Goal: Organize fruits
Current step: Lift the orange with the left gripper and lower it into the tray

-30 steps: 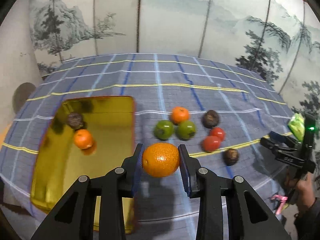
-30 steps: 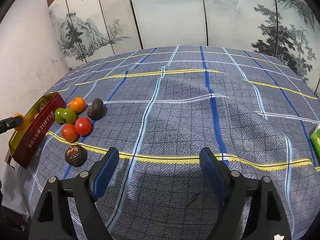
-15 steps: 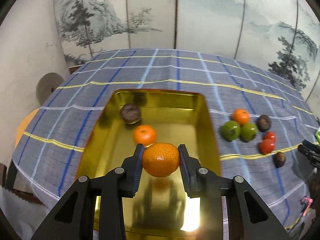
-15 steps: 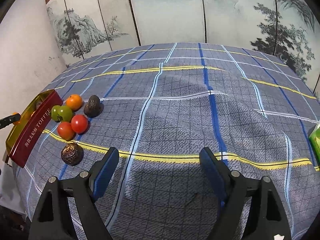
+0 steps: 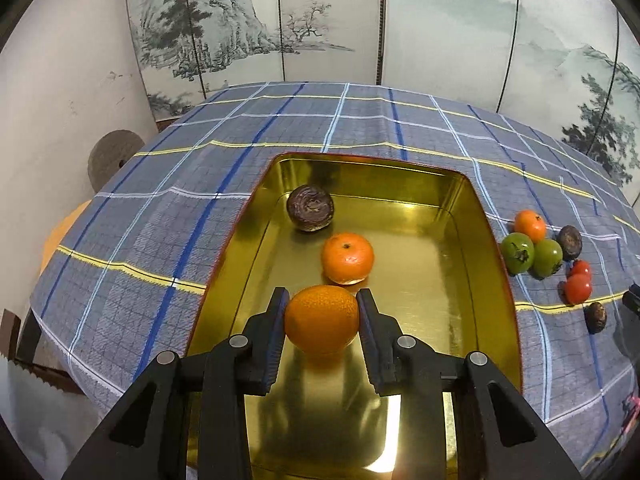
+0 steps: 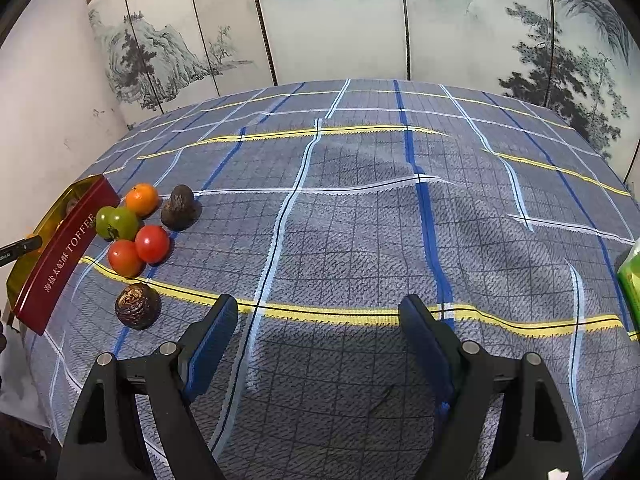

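My left gripper (image 5: pixel 322 312) is shut on an orange (image 5: pixel 321 319) and holds it over the near half of the gold tin (image 5: pixel 460 184). Inside the tin lie a tangerine (image 5: pixel 347 258) and a dark purple wrinkled fruit (image 5: pixel 310 207). Right of the tin, on the checked cloth, sit a small orange (image 5: pixel 530 225), two green fruits (image 5: pixel 531 255), two red tomatoes (image 5: pixel 578 283) and two dark fruits (image 5: pixel 569 241). My right gripper (image 6: pixel 318 320) stands open over bare cloth, with the same fruit cluster (image 6: pixel 136 232) and the tin's red side (image 6: pixel 60 260) to its left.
A green packet (image 6: pixel 631 280) lies at the table's right edge. A painted folding screen (image 6: pixel 360 20) stands behind the table and a white wall is at the left. The cloth ahead of my right gripper bears a raised wrinkle (image 6: pixel 400 184).
My left gripper carried the orange leftward from the cloth near the fruit cluster to above the tin, then a little lower and further in. My right gripper stayed in place and open.
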